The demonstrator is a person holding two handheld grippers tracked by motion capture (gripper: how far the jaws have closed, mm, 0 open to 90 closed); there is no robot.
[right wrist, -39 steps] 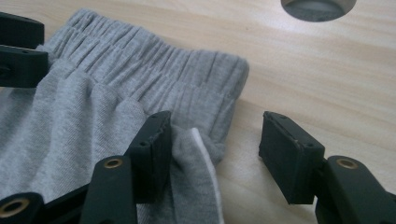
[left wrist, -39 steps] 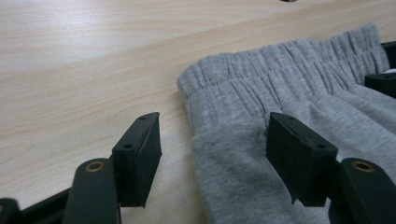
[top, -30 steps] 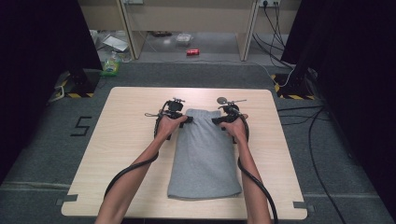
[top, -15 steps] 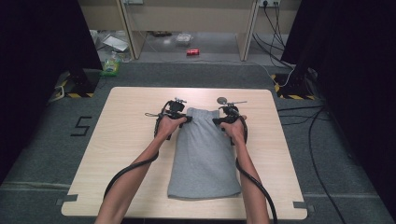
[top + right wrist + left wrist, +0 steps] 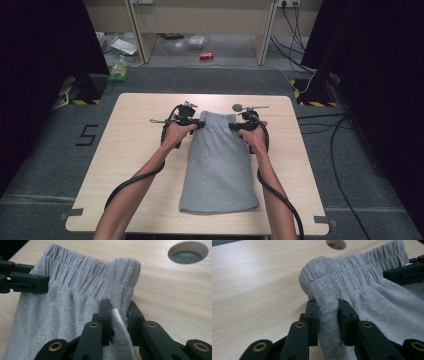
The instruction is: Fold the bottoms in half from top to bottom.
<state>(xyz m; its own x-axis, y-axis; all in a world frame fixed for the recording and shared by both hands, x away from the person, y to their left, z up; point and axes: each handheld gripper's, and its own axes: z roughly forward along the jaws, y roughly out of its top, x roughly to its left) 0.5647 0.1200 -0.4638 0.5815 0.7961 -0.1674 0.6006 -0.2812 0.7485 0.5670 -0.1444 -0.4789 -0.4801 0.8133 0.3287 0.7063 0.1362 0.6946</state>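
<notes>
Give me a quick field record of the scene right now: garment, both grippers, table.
garment: grey shorts, flat, elastic waistband at the far end
left gripper: jaws have just been closing; pinching the waistband's left corner, fabric between the pads
right gripper: jaws have just been closing; pinching the waistband's right corner beside a white tag
table: light wood, round hole near the waistband

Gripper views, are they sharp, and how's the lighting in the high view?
Left gripper view: waistband ribbing on the grey shorts crisp, nearest jaw links slightly soft. Right gripper view: equally sharp, no glare. High view: table evenly lit, dark at both sides, shadows soft.
</notes>
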